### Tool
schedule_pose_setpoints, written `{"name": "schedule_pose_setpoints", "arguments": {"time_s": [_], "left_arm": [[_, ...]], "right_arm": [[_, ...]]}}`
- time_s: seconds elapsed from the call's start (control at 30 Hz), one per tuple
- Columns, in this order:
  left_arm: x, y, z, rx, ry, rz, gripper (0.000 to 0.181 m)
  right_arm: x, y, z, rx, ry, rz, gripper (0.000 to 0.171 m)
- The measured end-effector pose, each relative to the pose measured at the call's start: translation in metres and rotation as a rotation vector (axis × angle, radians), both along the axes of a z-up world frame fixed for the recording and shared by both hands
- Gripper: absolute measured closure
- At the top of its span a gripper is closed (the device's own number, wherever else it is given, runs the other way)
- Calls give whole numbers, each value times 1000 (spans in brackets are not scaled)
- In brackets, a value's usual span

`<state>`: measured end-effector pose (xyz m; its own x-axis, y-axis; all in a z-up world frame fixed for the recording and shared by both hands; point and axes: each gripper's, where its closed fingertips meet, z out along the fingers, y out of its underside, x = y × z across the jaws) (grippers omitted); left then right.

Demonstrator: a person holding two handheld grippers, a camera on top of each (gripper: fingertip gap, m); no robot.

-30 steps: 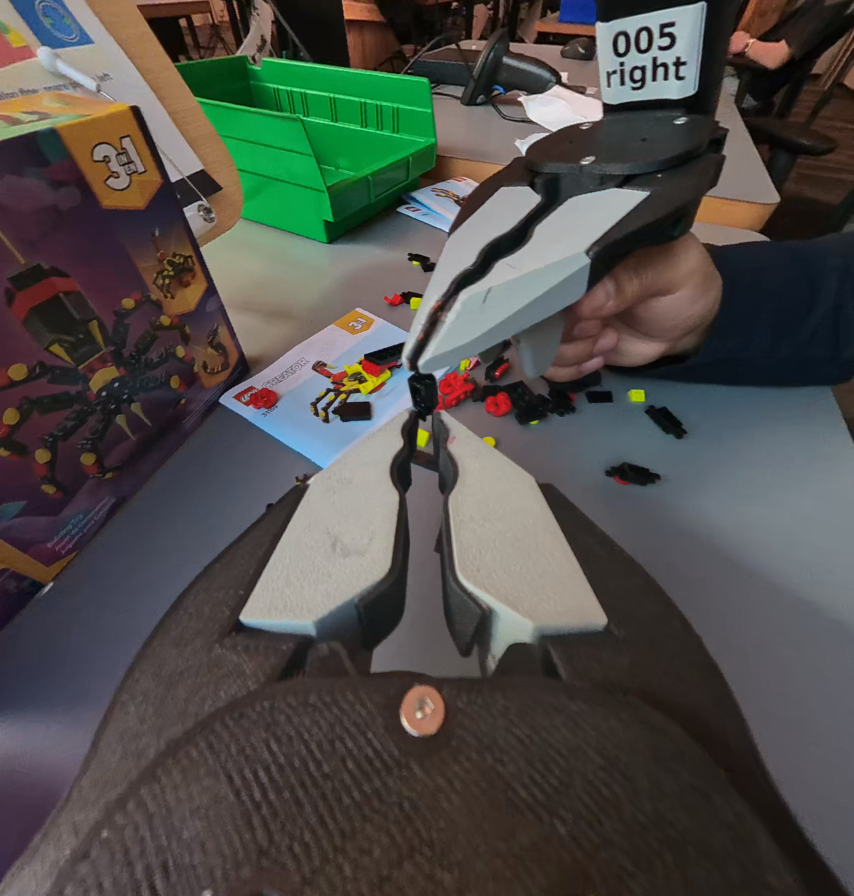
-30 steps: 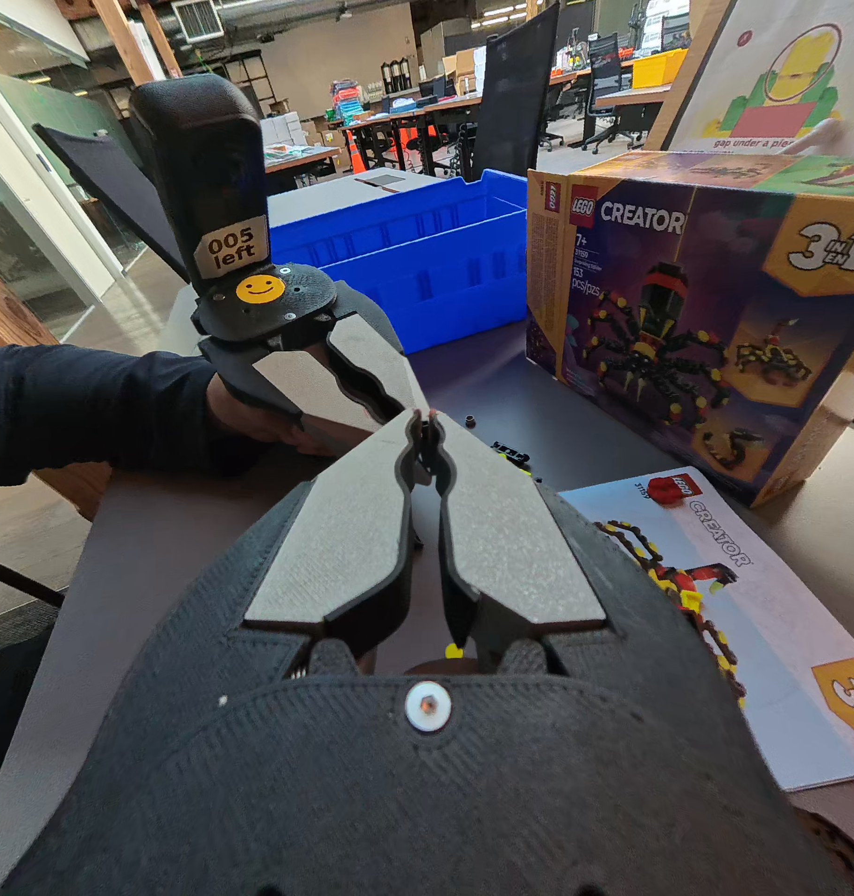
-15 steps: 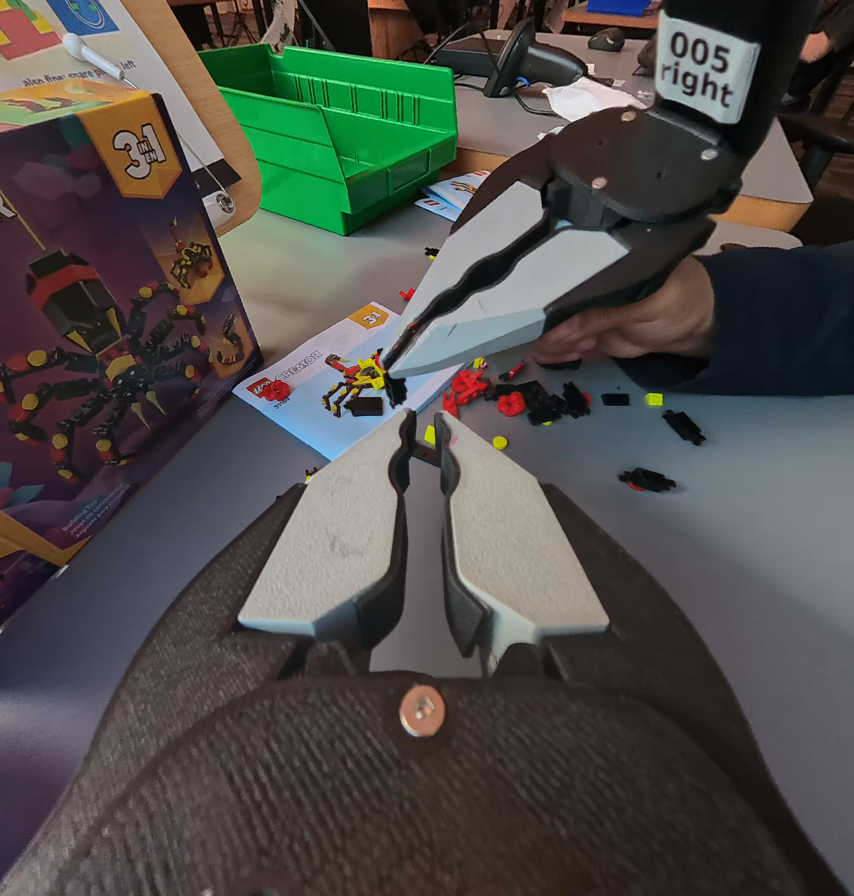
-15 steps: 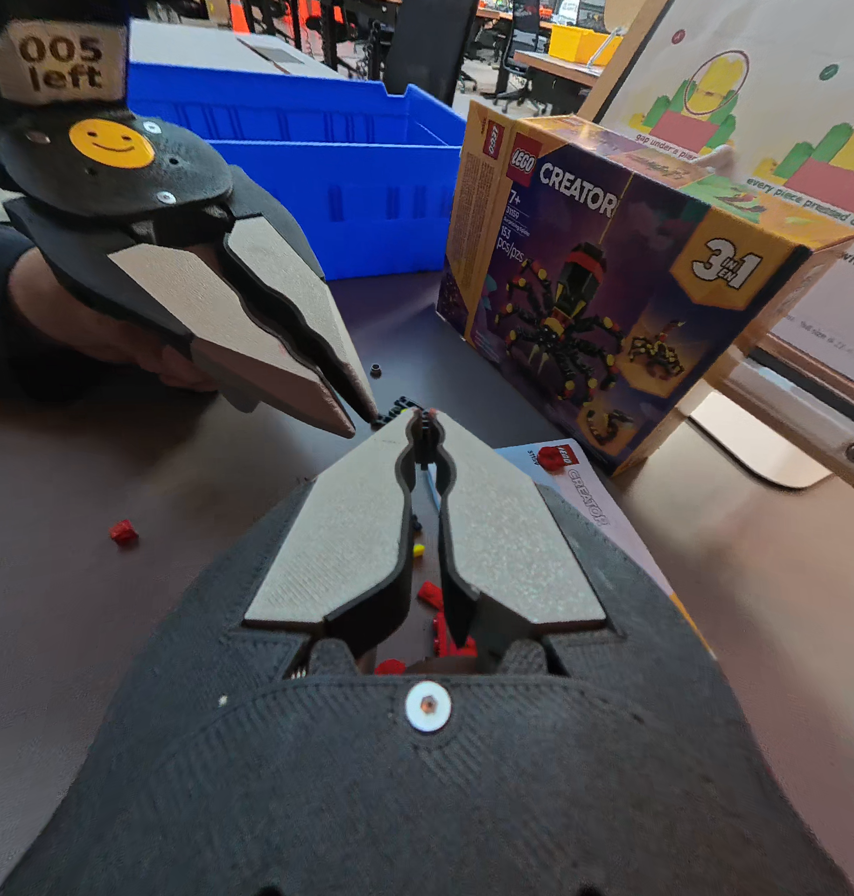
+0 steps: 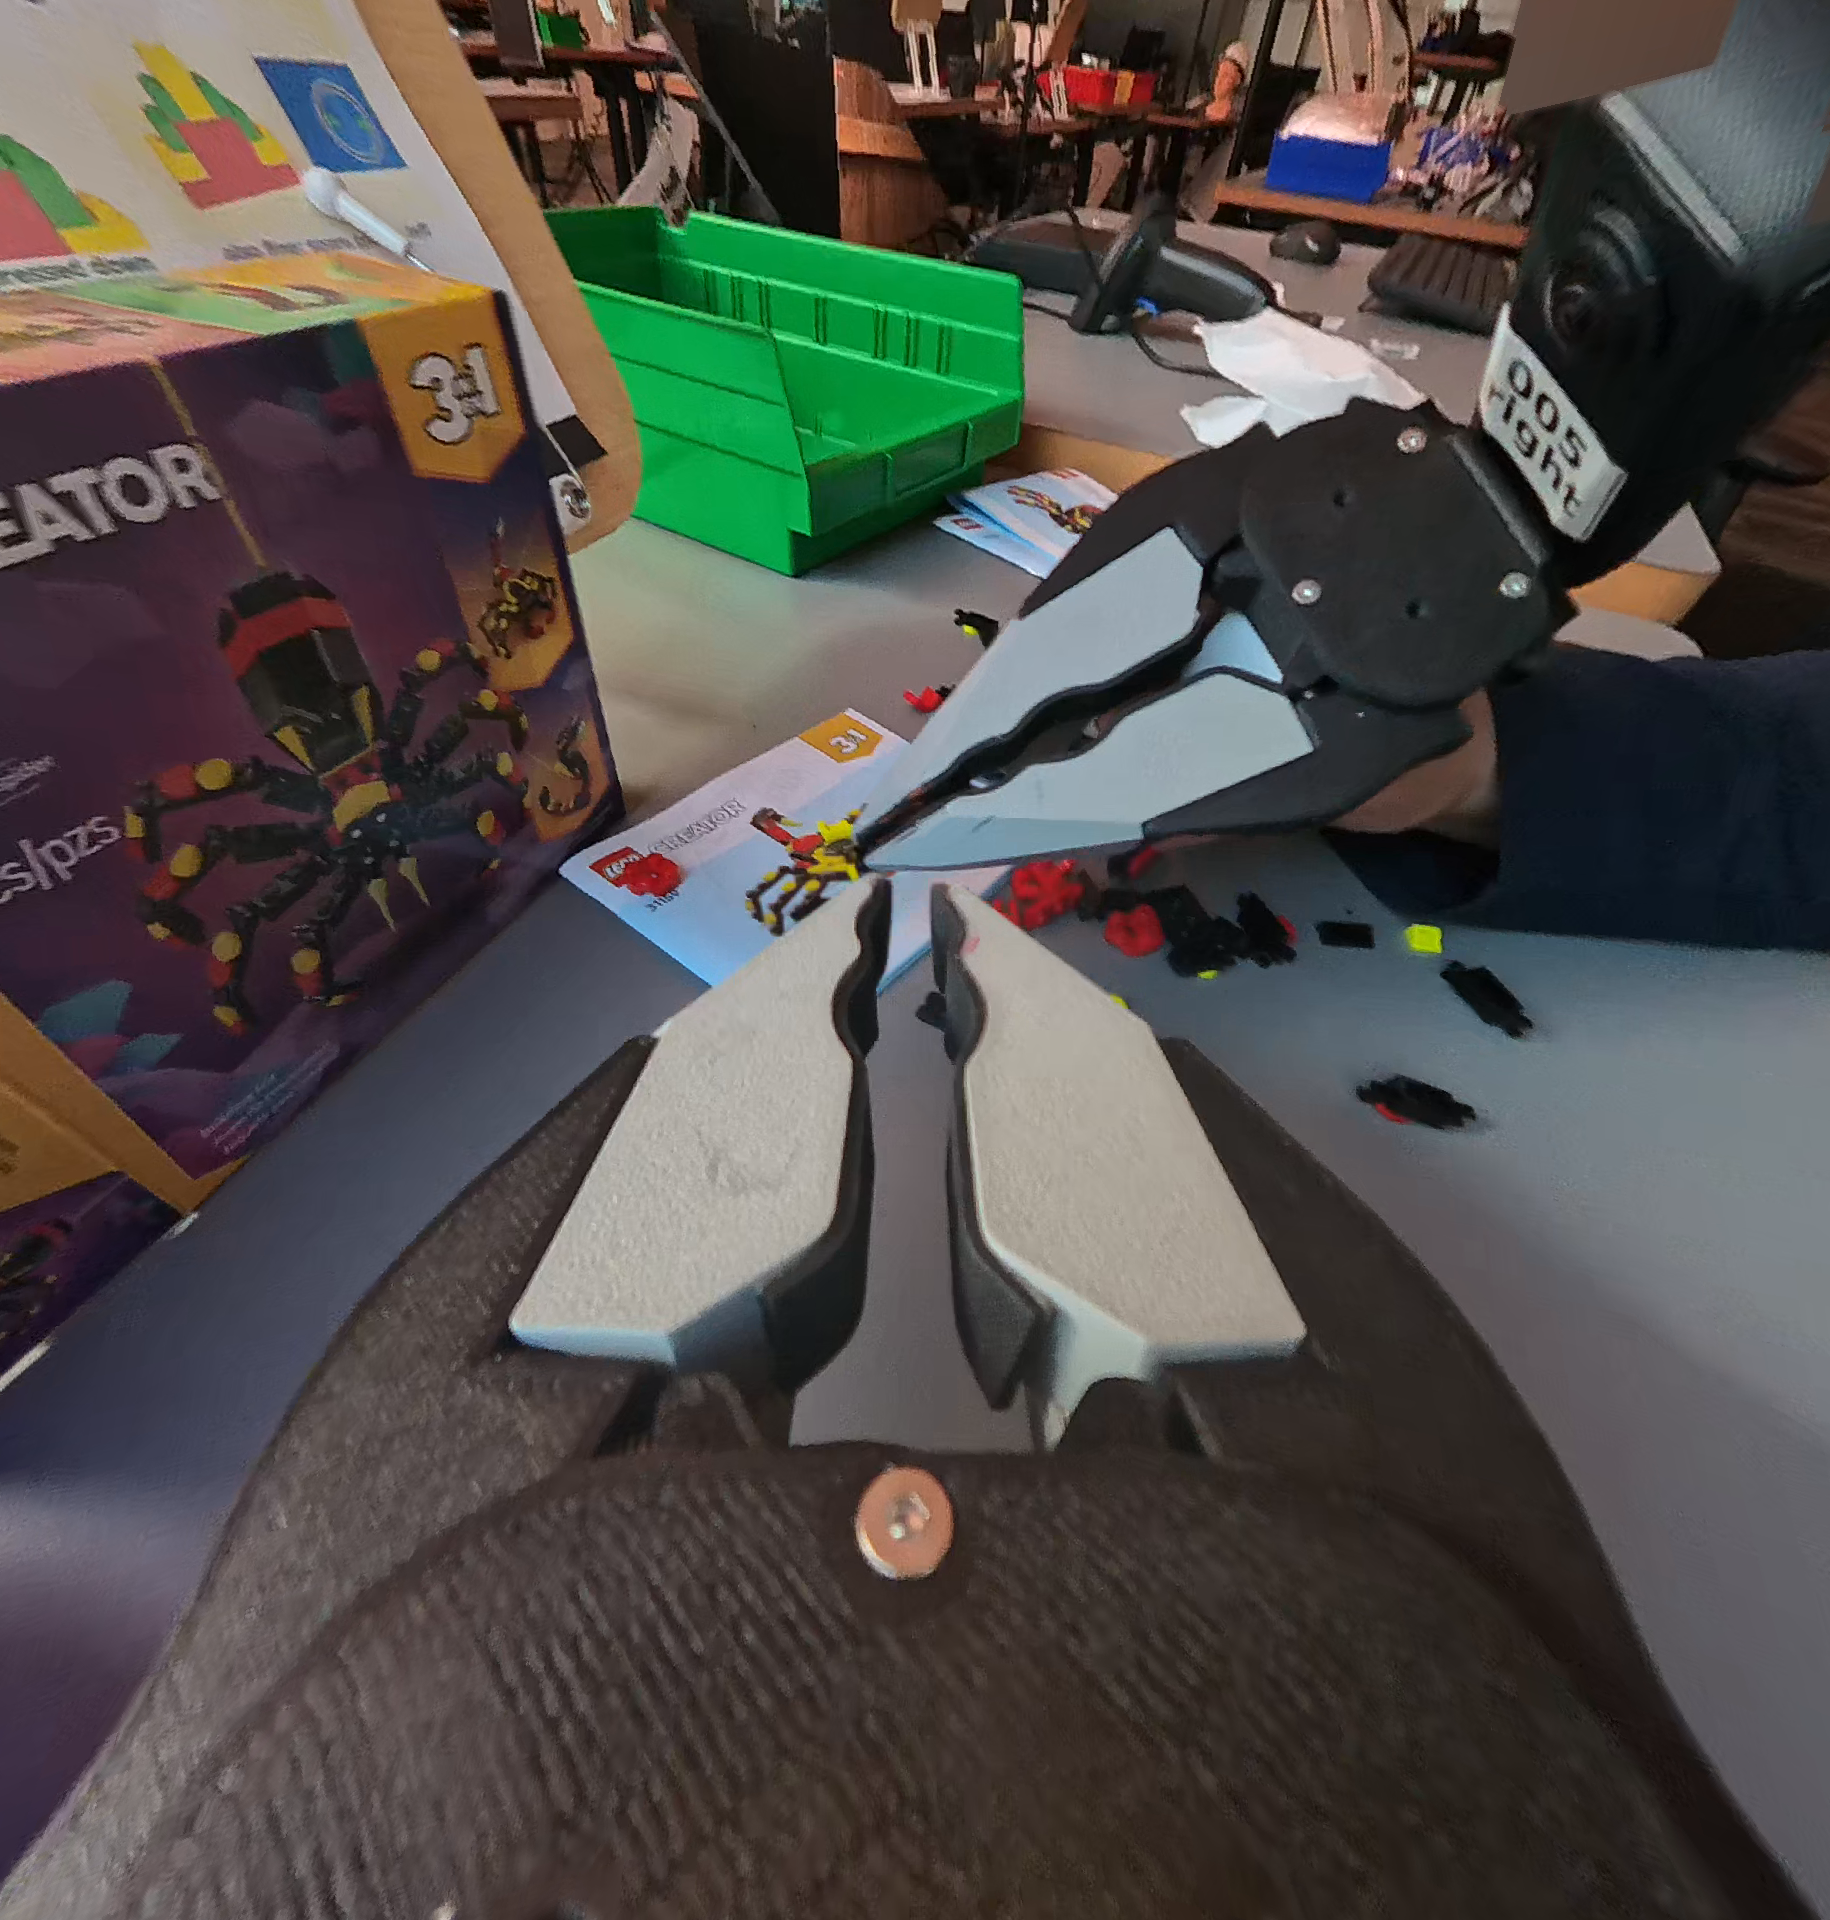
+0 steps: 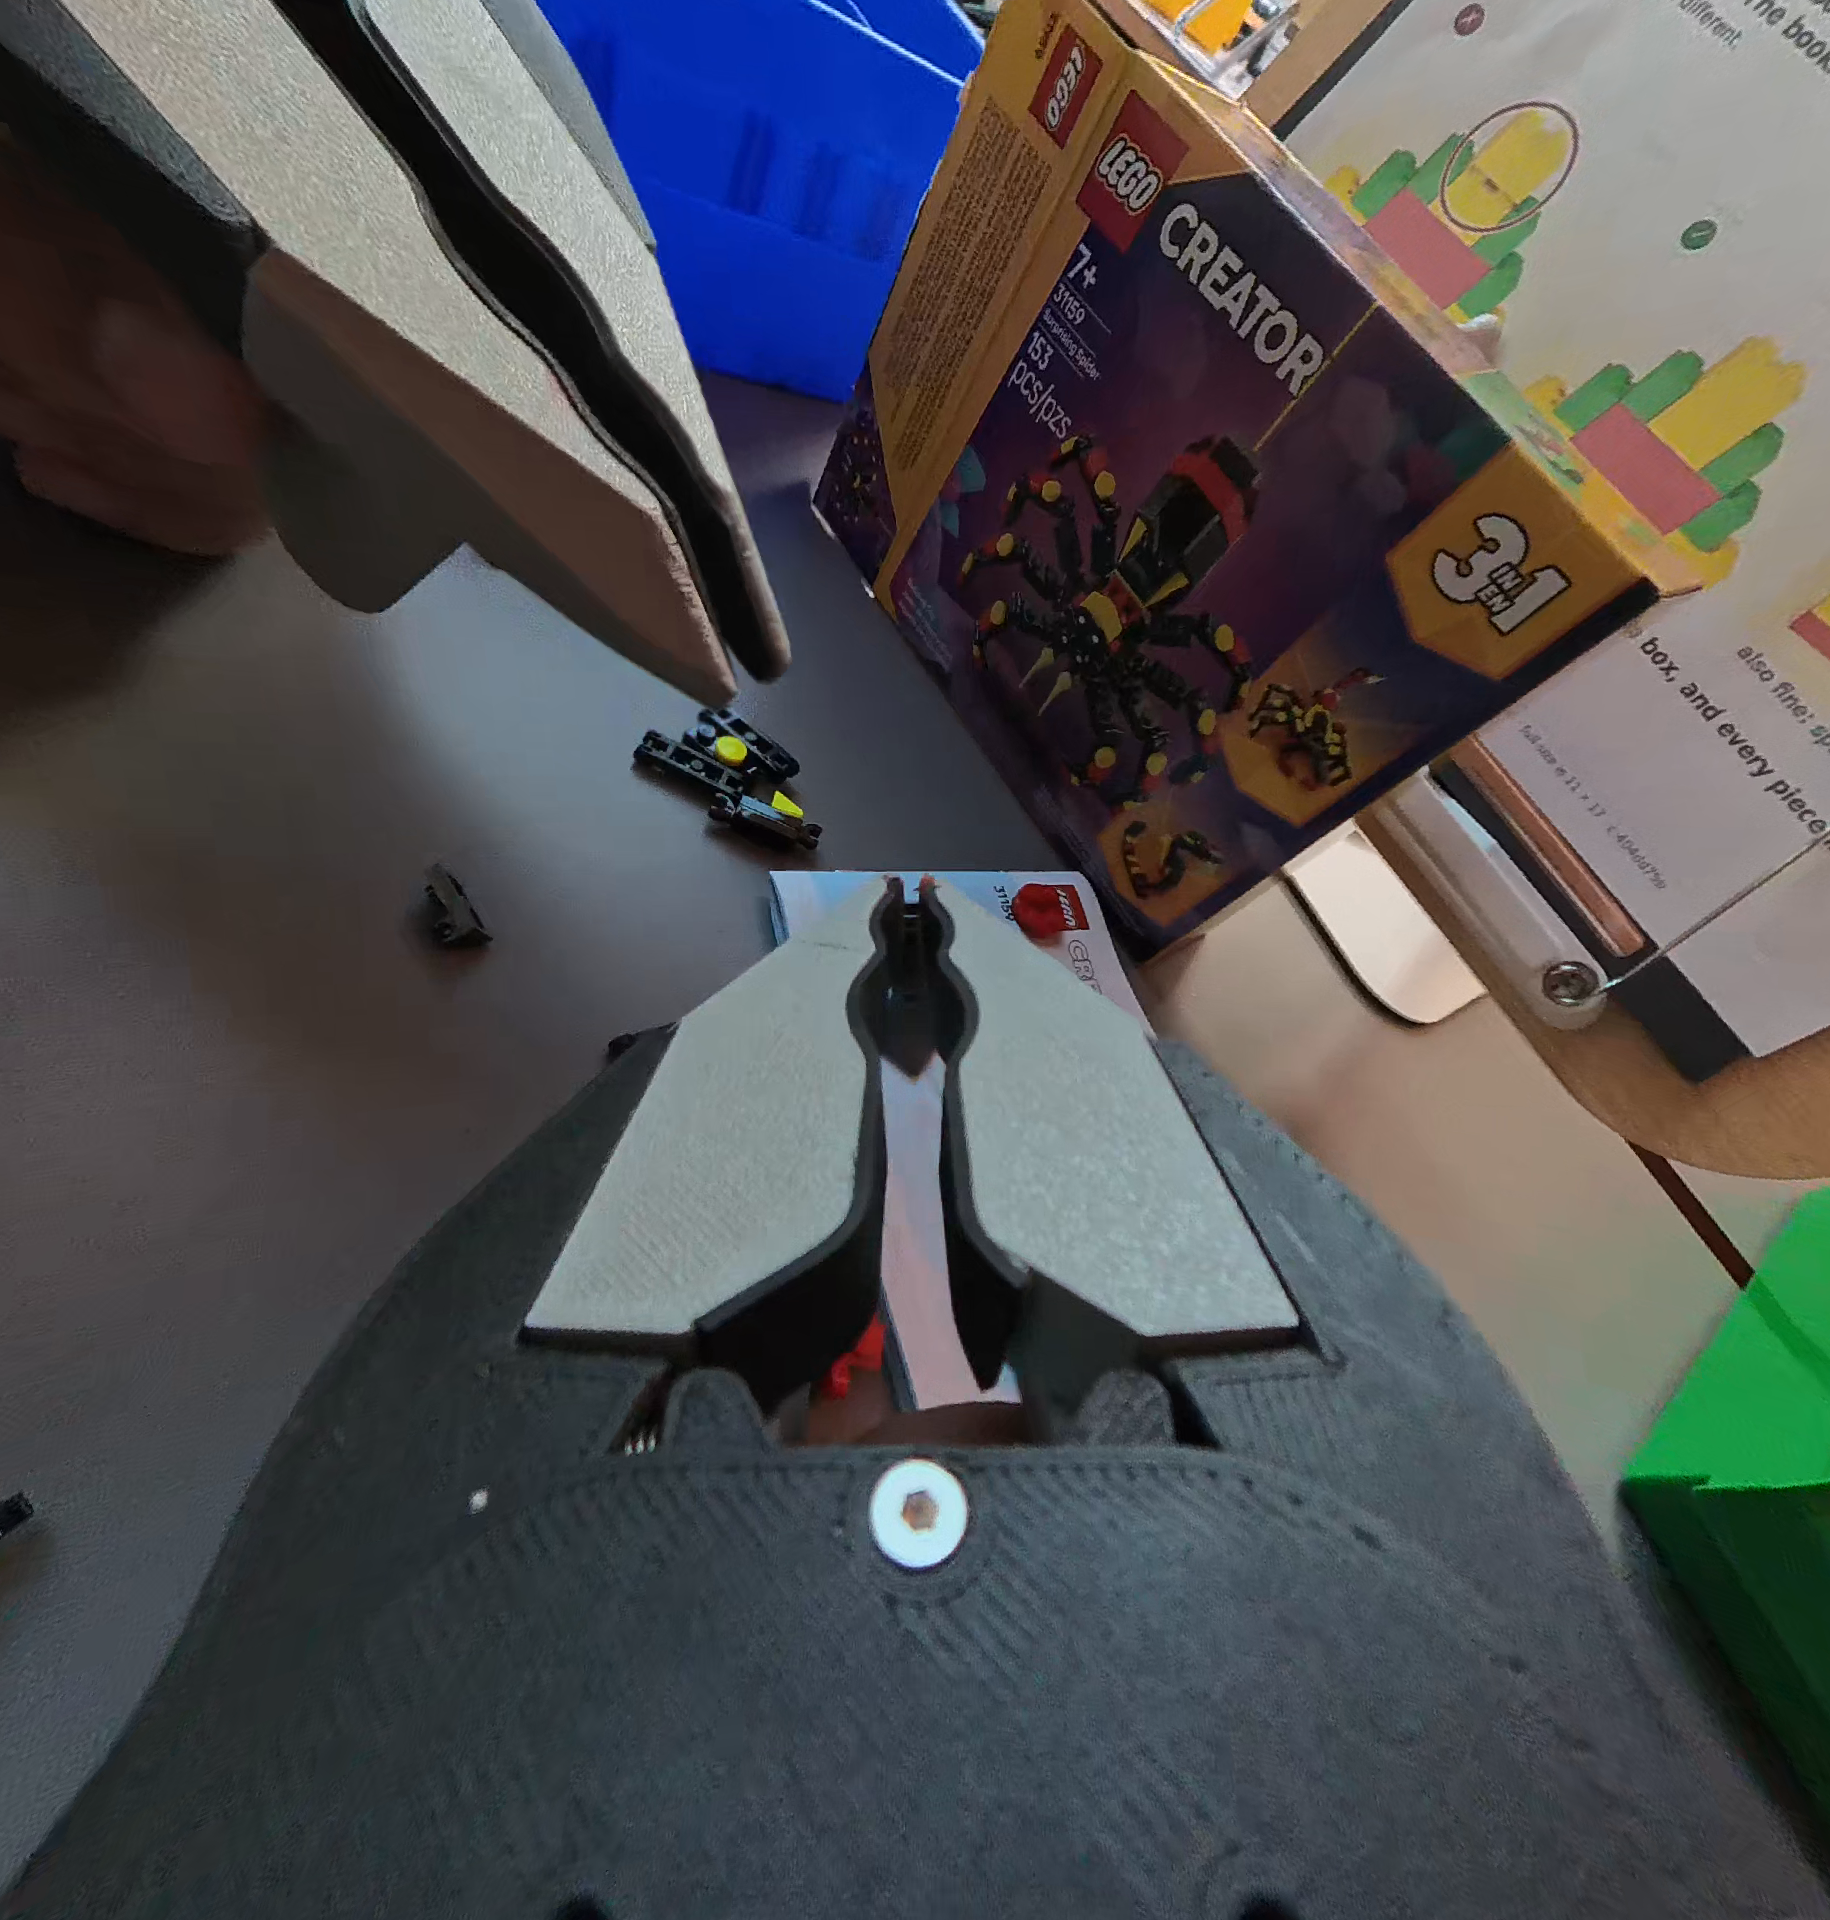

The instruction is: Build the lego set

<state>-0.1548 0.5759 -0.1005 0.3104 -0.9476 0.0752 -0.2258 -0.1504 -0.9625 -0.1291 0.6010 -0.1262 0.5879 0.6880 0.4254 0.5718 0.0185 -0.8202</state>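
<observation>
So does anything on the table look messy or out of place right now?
Only the loose pieces, scattered black, red and yellow across the table beside the booklet. The box stands upright and looks undamaged.

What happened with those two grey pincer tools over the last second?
The right gripper carried its small black lego piece away from the left gripper and down over the white instruction booklet. The left gripper let go and now looks empty. The purple lego box stayed put.

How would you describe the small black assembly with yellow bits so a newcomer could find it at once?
Start at the purple set box in the right wrist view. On the dark table left of it lies the black assembly. Unlike the plain black piece nearby, it carries a yellow stud and wedge.
</observation>
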Motion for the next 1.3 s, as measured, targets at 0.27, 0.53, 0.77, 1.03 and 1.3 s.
{"name": "schedule_pose_setpoints", "arguments": {"time_s": [0.27, 0.53, 0.77, 1.03, 1.3], "left_arm": [[-14, 17, 7, 14, -46, 65, 178], [-24, 29, 12, 130, -36, 131, 177], [-34, 31, 23, 231, -76, 222, 178], [-50, 28, 40, 446, -107, 406, 181], [-38, 35, 25, 449, 32, 407, 181]], "right_arm": [[10, 4, 8, -48, 107, -4, 171], [-19, -35, 3, -246, 190, 253, 171], [-11, -60, -39, -428, -49, 303, 161], [2, -45, 10, -196, 219, 184, 157], [30, -31, 34, -10, 301, 23, 164]]}}
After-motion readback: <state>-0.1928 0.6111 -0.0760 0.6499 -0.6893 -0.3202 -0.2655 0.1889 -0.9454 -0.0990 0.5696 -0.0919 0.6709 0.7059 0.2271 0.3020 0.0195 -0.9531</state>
